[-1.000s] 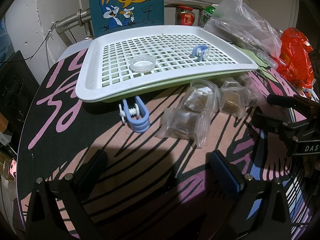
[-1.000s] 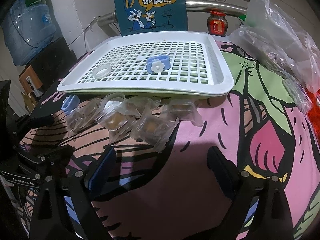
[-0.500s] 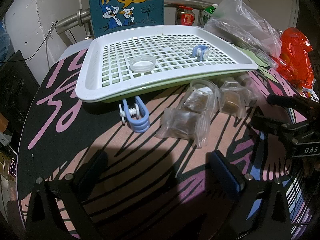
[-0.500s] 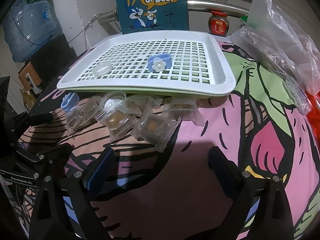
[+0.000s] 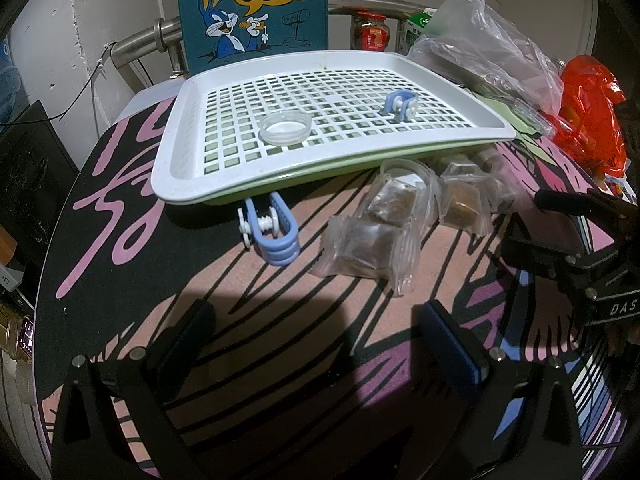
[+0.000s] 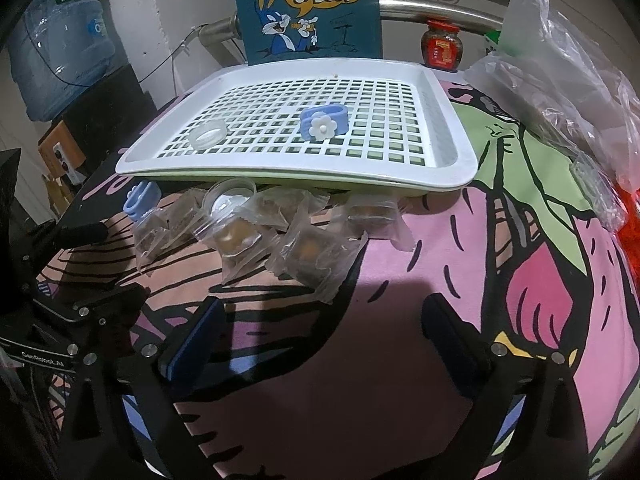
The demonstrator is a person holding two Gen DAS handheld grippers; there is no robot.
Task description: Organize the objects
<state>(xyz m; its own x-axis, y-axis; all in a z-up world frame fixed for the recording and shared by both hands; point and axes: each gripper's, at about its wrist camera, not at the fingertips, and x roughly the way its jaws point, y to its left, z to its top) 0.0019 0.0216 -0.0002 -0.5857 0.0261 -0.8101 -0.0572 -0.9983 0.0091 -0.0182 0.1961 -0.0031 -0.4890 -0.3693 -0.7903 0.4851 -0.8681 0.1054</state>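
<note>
A white slotted tray (image 5: 200, 184) (image 6: 460, 172) lies on the patterned table, holding a clear lid (image 5: 285, 129) (image 6: 209, 134) and a blue flower clip (image 5: 399, 105) (image 6: 322, 120). In front of it lie a second blue clip (image 5: 272, 232) (image 6: 141, 197), a clear cup (image 6: 232, 200) and several clear-wrapped brown snack packets (image 5: 362, 246) (image 6: 316, 254). My left gripper (image 5: 316, 344) hovers open below the packets with nothing between its fingers. My right gripper (image 6: 320, 332) is opening wide, also holding nothing, just short of the packets.
A cartoon rabbit box (image 5: 256, 12) stands behind the tray with a red-lidded jar (image 6: 442, 46). Clear plastic bags (image 6: 568, 72) and an orange bag (image 5: 592, 120) crowd the right side. A water bottle (image 6: 68, 40) stands off the table at left.
The right gripper's fingers have spread a little wider. Both hands stay where they were and nothing on the table has shifted.
</note>
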